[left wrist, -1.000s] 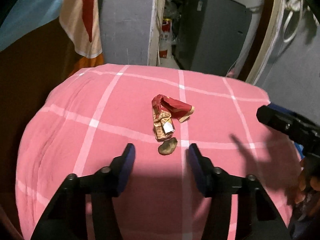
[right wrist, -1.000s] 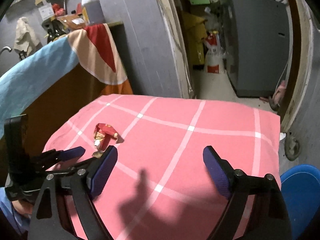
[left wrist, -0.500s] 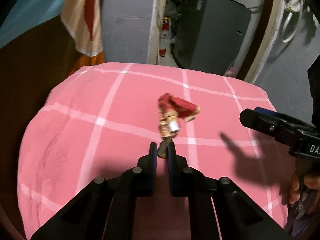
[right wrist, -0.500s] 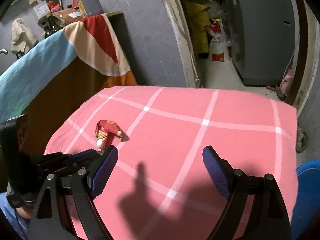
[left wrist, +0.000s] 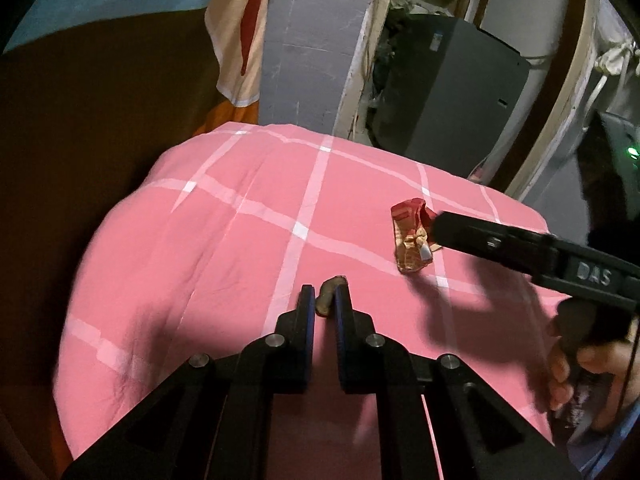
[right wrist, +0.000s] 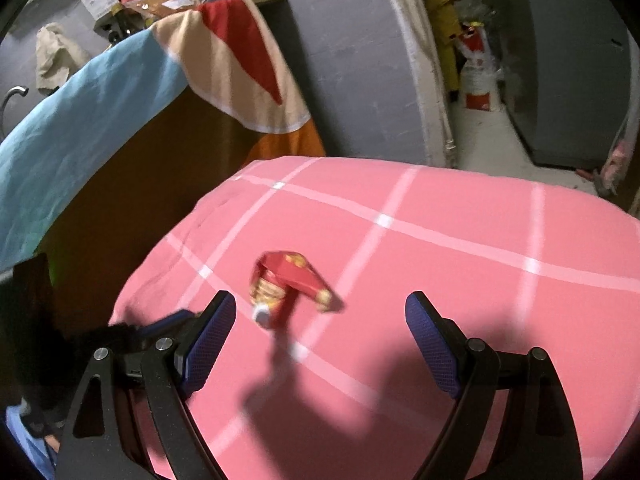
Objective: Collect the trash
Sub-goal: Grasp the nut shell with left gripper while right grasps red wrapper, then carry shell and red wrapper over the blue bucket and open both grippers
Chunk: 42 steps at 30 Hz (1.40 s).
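The left gripper [left wrist: 323,295] is pinching a small brown scrap [left wrist: 328,294], its lower end hidden between the pads, just above the pink checked cover [left wrist: 224,248]. The right gripper [right wrist: 320,320] is hanging wide open, empty, over the blurred red wrapper [right wrist: 286,286], whose print I can't read. "DAS" is showing on the right tool's side.

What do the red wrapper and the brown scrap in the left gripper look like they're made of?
Red wrapper: thin printed foil or coated paper, glossy, with sharp crumpled creases. Brown scrap in the left gripper: matte and dull, possibly peel or dried food; too small to tell.
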Each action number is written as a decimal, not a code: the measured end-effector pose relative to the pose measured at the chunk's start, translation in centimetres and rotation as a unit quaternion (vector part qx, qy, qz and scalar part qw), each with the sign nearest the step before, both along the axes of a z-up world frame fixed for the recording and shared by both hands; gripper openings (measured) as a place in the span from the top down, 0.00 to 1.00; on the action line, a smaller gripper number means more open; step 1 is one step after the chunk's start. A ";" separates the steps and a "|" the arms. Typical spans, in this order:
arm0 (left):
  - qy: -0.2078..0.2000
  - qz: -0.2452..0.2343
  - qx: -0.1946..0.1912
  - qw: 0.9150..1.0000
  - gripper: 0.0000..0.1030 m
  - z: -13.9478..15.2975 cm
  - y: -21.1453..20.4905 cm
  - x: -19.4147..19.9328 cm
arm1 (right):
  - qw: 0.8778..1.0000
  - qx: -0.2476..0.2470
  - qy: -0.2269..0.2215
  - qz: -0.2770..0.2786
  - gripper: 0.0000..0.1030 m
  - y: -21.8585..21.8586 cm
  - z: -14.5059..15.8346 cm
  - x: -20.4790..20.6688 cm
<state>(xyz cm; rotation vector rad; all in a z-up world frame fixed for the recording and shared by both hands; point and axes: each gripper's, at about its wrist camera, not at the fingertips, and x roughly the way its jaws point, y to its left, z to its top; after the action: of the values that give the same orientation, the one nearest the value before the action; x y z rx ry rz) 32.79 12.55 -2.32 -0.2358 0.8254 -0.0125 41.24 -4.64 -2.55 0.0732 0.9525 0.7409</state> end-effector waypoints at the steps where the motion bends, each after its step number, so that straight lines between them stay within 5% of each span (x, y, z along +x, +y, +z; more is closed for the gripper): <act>1: 0.000 0.000 -0.002 1.000 0.93 0.0 0.0 0.0 | 1.000 0.002 0.005 0.005 0.16 0.5 -0.2 0.2; 6: -0.001 0.000 -0.003 1.000 0.93 0.1 -0.1 -0.2 | 1.000 -0.008 0.015 0.011 0.30 1.8 -0.8 0.5; 12: -0.004 -0.003 -0.005 1.000 0.93 0.2 0.1 -0.3 | 1.000 -0.003 0.023 0.009 0.64 1.3 -0.8 0.2; 16: -0.013 -0.022 -0.021 0.999 0.93 0.4 0.1 -0.9 | 1.000 0.002 0.023 0.015 0.71 0.9 -0.3 -0.5; 28: -0.121 -0.045 -0.027 0.991 0.93 4.2 -3.5 -5.0 | 0.993 0.067 -0.093 -0.004 0.72 -4.9 3.6 -7.6; 42: -0.251 -0.079 -0.036 0.964 0.93 9.0 -11.2 -9.1 | 0.953 0.109 -0.264 -0.099 0.72 -15.1 9.6 -16.5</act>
<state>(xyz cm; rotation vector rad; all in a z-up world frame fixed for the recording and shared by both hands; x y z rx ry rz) 23.73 1.35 6.65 -0.2215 0.3353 -0.2446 24.79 -19.78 7.05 0.1534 0.3432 0.6306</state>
